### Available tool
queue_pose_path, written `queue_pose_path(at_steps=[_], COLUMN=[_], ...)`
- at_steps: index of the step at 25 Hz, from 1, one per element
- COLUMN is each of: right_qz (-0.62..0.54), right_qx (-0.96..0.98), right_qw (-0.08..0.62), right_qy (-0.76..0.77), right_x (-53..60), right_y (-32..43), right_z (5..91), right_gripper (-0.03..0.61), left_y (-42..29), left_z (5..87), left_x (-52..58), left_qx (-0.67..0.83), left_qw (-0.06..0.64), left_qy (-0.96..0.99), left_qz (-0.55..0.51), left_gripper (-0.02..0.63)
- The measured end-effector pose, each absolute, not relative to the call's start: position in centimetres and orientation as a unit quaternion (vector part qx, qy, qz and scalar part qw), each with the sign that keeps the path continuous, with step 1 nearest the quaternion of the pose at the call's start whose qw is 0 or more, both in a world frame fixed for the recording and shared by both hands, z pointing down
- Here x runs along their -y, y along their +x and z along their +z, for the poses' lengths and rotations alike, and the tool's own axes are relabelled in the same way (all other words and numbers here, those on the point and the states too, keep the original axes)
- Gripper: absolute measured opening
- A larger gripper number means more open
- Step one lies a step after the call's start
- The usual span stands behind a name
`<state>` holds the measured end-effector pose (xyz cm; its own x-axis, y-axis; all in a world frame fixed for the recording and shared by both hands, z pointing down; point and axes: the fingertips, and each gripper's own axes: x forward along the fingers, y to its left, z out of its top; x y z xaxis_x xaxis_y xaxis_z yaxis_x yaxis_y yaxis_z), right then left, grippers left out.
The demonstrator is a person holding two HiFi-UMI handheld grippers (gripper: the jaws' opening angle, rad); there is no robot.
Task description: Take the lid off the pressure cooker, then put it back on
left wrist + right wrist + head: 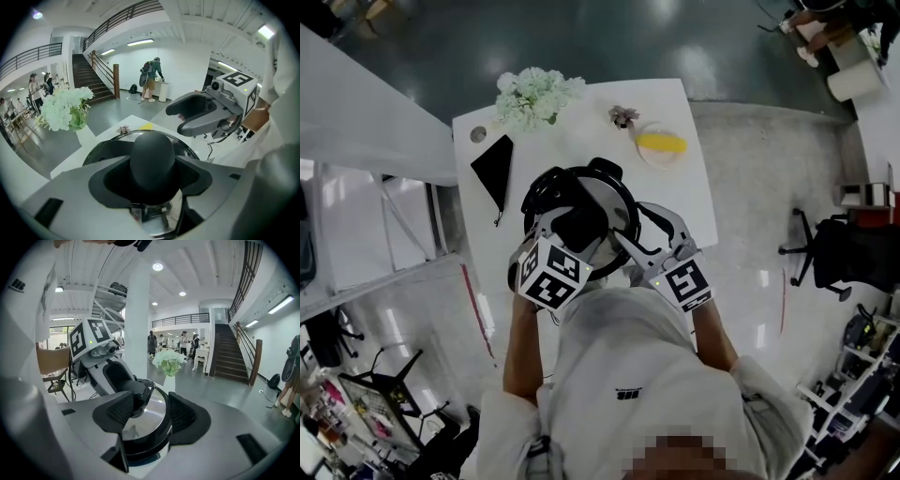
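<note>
**Gripping lid knob with left tool, right tool open at cooker rim**

Round steel pressure cooker with black handles (602, 171) sits mid-way on the white square table (581, 127), near its front edge. Shiny steel lid (611, 202) is on the cooker, not lifted.

Left tool (153, 174) comes in from the near-left and angles down. Its jaws are set fairly wide, closed on the black dome-shaped knob (152, 152) at the lid's centre. The dark pads meet the knob on both sides and the knob fills the gap. The left tool's marker cube hides the cooker's near-left edge in the head view.

Right tool (151, 416) is at the cooker's near-right side, tilted down only a little. Its jaws stand apart, straddling the lid's rim, with steel lid surface and the black band under it showing in the gap. Neither pad is seen pressing on anything, so it holds nothing.

The two tools are close together over the cooker, and each shows in the other's view.

Other things on the table:
- Bunch of white flowers (539, 94) at the far-left corner.
- Flat black triangular pouch (495, 167) on the left edge, beside the cooker.
- Round pale plate (649, 157) with a yellow item (662, 143) on it, far right, apart from the cooker.

Person in a white shirt stands at the near edge.
</note>
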<state>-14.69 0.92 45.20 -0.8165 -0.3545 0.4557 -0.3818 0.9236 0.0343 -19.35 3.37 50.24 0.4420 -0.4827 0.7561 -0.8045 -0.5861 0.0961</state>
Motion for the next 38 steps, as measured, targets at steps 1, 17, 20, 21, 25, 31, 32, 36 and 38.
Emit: queue_pose_path(at_steps=[1,17,20,21,25,31,32,36,38], right_qz=[0.031,0.025,0.040,0.043,0.039,0.038,0.040,0.049,0.051], right_qx=[0.952,0.957,0.953,0.951,0.953,0.958,0.958,0.959,0.960], right_qw=[0.234,0.237,0.248,0.251,0.244,0.229,0.229,0.220,0.212], right_qy=[0.192,0.166,0.171,0.174,0.175,0.166,0.166,0.171,0.175], right_x=[-0.9,-0.9,-1.0,-1.0,-0.5,-0.4,-0.4,-0.2,0.0], right_y=[-14.7,-14.4,-14.2,-14.1,-13.8,-13.7,-13.7,-13.6,-13.5], right_z=[45.2,45.6,45.7,45.8,46.2,45.9,45.9,45.6,45.5], right_gripper=[0.235,0.233,0.233,0.233,0.224,0.224,0.224,0.221,0.209], left_y=[-19.3,-19.7,-19.8,-19.8,-19.9,-19.9,-20.0,-20.1,-20.1], left_z=[50.2,50.3,50.3,50.3,50.4,50.3,50.3,50.2,50.1], left_x=[-3.3,-3.0,-3.1,-3.1,-3.0,-3.0,-3.0,-3.0,-2.9], left_qx=[0.396,0.470,0.485,0.491,0.514,0.544,0.550,0.570,0.574], left_qw=[0.229,0.254,0.260,0.263,0.273,0.283,0.285,0.292,0.289], left_qy=[0.817,0.779,0.770,0.766,0.751,0.730,0.726,0.711,0.710], left_qz=[0.350,0.327,0.322,0.321,0.313,0.301,0.299,0.290,0.287], left_gripper=[0.287,0.288,0.288,0.288,0.288,0.288,0.288,0.288,0.290])
